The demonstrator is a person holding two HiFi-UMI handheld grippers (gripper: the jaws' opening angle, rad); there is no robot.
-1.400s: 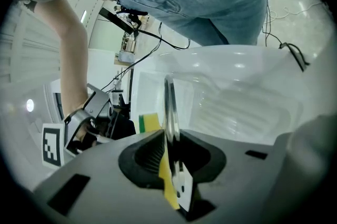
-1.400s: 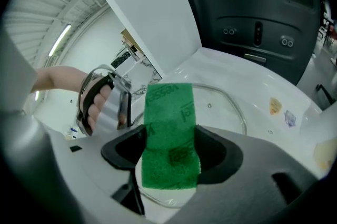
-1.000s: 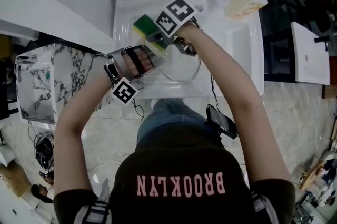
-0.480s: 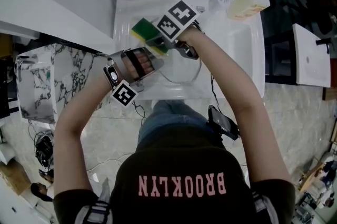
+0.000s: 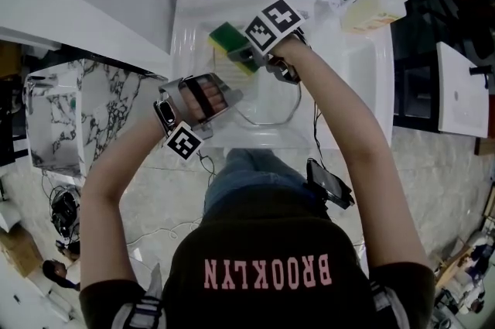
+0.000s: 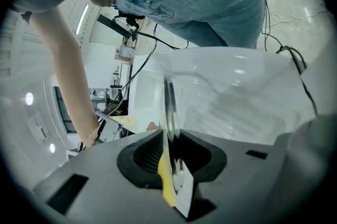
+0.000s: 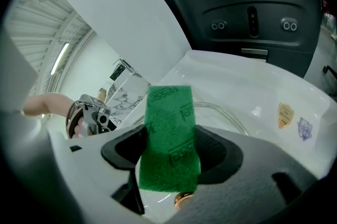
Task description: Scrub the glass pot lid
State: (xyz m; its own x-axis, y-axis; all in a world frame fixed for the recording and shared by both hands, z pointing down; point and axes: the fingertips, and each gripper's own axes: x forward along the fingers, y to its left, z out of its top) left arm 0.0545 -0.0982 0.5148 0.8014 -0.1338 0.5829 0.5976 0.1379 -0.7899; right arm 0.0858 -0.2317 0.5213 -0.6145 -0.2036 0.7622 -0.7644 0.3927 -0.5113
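As left tool [image 6: 169,153] clamps lid [image 6: 170,108] (edge-on), right tool [image 7: 169,157] pinches sponge [image 7: 169,120].

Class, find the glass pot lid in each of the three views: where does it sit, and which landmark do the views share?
Head view: glass pot lid, centre, inside the white sink.
Left gripper view: the lid edge-on at centre, between the fingers.
Right gripper view: its rim arcs behind the green sponge.
Shared landmark: the white sink.

dark tee [image 5: 267,238] with pink brooklyn print, striped sleeves [image 5: 139,312], blue jeans [image 5: 247,169]. left gripper [image 5: 230,97] and right gripper [image 5: 246,56] grey, black pads [image 6: 139,159], each bearing a black-and-white marker cube [image 5: 272,24].
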